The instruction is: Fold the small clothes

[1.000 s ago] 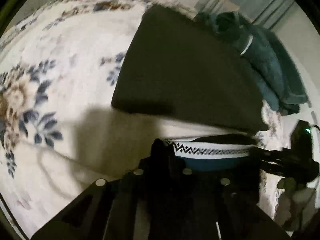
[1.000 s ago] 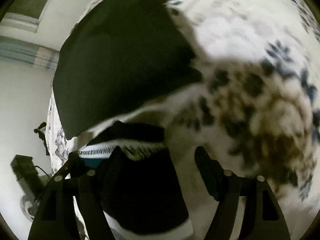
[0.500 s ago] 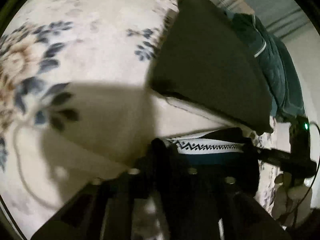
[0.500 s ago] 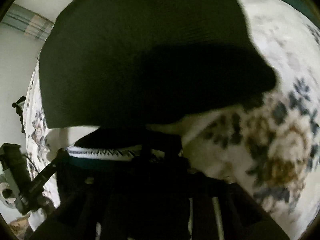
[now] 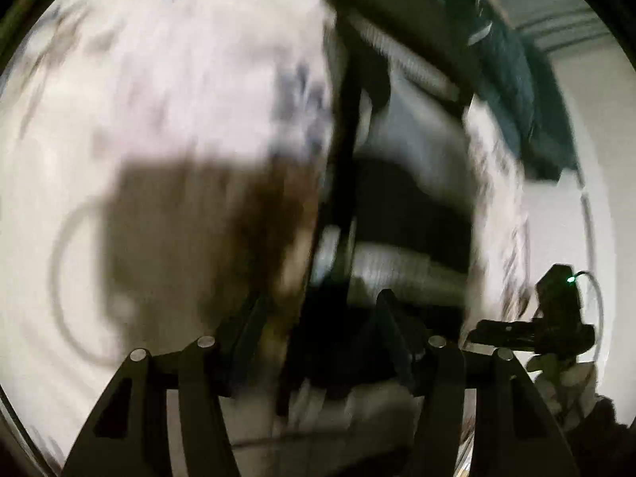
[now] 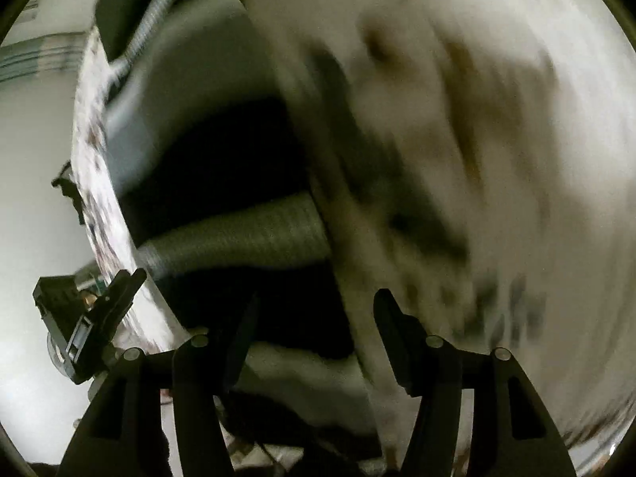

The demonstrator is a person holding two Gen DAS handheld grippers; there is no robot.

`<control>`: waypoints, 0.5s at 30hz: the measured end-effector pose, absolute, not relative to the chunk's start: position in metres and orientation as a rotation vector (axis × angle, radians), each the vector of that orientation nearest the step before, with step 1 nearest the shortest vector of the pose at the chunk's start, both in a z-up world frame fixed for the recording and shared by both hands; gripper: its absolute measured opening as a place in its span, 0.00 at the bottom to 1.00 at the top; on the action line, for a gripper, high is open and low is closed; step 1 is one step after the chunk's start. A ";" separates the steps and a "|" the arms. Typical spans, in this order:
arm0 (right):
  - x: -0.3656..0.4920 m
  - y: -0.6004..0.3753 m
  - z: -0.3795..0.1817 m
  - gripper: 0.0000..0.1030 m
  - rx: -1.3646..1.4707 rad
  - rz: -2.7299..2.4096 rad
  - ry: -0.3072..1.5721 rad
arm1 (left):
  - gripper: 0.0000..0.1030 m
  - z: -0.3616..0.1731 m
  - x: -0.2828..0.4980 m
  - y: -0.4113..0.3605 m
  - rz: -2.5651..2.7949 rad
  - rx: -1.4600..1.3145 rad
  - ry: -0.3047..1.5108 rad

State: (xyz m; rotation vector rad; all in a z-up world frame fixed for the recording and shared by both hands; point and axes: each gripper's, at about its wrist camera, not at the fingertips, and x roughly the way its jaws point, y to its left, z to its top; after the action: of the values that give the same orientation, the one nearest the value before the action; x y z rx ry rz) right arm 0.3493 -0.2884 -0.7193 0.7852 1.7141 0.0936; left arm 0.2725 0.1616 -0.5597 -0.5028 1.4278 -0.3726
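Observation:
Both views are blurred by motion. A small black garment with a white patterned waistband (image 5: 409, 214) lies folded on the floral bedspread (image 5: 179, 91), just ahead of my left gripper (image 5: 322, 318), whose fingers stand apart and hold nothing. In the right wrist view the same garment (image 6: 222, 167) shows its grey-white bands to the left of centre, and my right gripper (image 6: 318, 318) is open and empty over its near edge. The left gripper (image 6: 95, 310) shows at the left edge there. The right gripper (image 5: 536, 330) shows at the right in the left wrist view.
A dark teal pile of clothes (image 5: 512, 79) lies at the far right of the bed. Striped curtains (image 5: 564, 28) and a pale wall stand behind. The bed's edge (image 6: 91, 183) runs down the left of the right wrist view.
Both grippers let go of the waistband and opened. The garment now lies folded on the bedspread. Both cameras swung and pulled back, blurring the views.

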 end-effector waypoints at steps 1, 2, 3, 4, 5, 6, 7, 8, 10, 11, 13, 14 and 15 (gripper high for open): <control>0.331 -0.287 -0.724 0.60 0.813 0.097 1.728 | 0.54 -0.562 0.261 0.156 -0.371 -0.494 1.445; 0.317 -0.284 -0.728 0.60 0.832 0.100 1.743 | 0.54 -0.566 0.248 0.150 -0.373 -0.488 1.457; 0.299 -0.279 -0.733 0.60 0.855 0.105 1.763 | 0.53 -0.569 0.239 0.144 -0.372 -0.479 1.457; 0.283 -0.274 -0.737 0.60 0.876 0.112 1.771 | 0.51 -0.571 0.234 0.139 -0.369 -0.473 1.449; 0.271 -0.267 -0.740 0.60 0.887 0.119 1.775 | 0.51 -0.573 0.232 0.134 -0.352 -0.453 1.433; 0.261 -0.261 -0.742 0.60 0.890 0.123 1.780 | 0.25 -0.573 0.233 0.131 -0.327 -0.424 1.421; 0.251 -0.258 -0.743 0.60 0.883 0.122 1.784 | 0.11 -0.576 0.234 0.130 -0.298 -0.402 1.421; 0.242 -0.256 -0.743 0.60 0.869 0.113 1.786 | 0.11 -0.576 0.234 0.133 -0.284 -0.418 1.420; 0.228 -0.253 -0.742 0.60 0.848 0.095 1.789 | 0.11 -0.570 0.231 0.143 -0.246 -0.410 1.395; 0.215 -0.259 -0.740 0.60 0.852 0.091 1.791 | 0.11 -0.565 0.226 0.148 -0.227 -0.369 1.387; 0.204 -0.265 -0.738 0.60 0.872 0.088 1.800 | 0.13 -0.554 0.214 0.159 -0.216 -0.342 1.387; 0.199 -0.269 -0.736 0.60 0.878 0.090 1.804 | 0.12 -0.549 0.208 0.165 -0.201 -0.340 1.405; 0.190 -0.272 -0.735 0.60 0.881 0.093 1.811 | 0.12 -0.547 0.203 0.167 -0.191 -0.342 1.430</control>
State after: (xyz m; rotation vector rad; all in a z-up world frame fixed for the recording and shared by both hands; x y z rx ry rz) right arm 0.1899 -0.2724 -0.7350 0.8814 1.8110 0.0931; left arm 0.2032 0.1674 -0.5467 -0.3420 1.4298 -0.1911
